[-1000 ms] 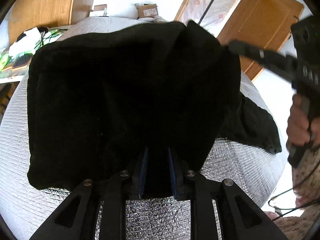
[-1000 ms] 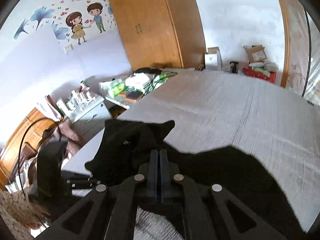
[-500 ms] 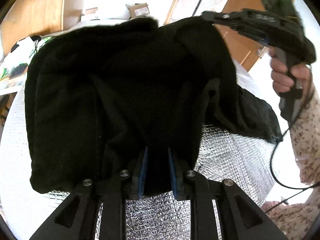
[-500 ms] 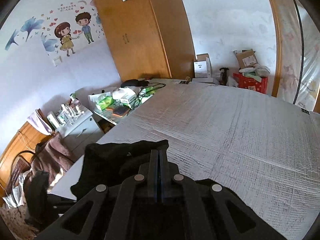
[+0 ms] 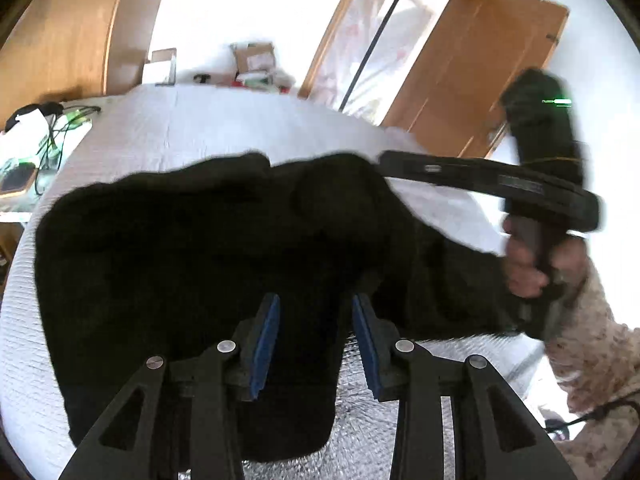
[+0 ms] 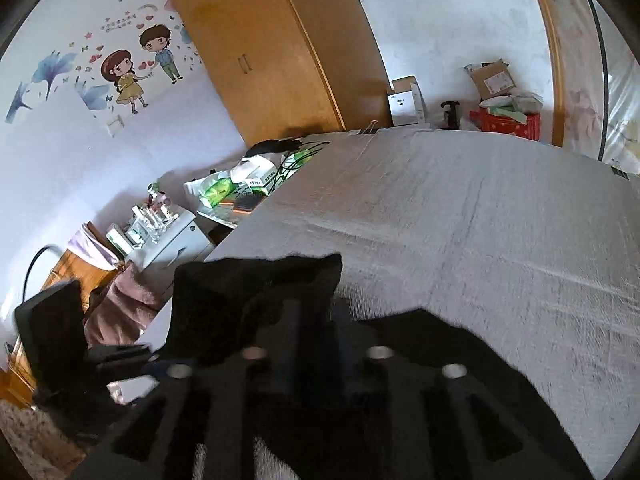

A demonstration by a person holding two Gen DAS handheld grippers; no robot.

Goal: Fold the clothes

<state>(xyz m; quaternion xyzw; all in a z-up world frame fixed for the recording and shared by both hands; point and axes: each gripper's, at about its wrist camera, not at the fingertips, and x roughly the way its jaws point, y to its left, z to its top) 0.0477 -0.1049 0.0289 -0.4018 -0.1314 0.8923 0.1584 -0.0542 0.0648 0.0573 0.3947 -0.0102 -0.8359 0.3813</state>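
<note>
— Whereabouts of the black garment [image 5: 180, 260]?

— Heaped on the bed [image 5: 240, 120], bunched and partly doubled over, with the far edge raised toward the right claw [image 6: 314, 312].

— And the left claw [image 5: 316, 344]?

— Held low at the near hem, pads parted, with cloth in the gap but seemingly not pinched. Probably placed there to steady or let go the near edge while the far side travels.

— Grip of the right claw?

— Impossible to tell: blurred in its own view, and seen only side-on from the left, tip against the top fold. Held level, reaching in from the right, likely to carry that fold across.

— The hand [image 5: 536, 264]?

— Wrapped round the right handle, wrist bent inward, patterned sleeve [image 5: 588, 340] below.

— Stage?

— Mid-fold, by the look of it; no neat stack in sight.
</note>
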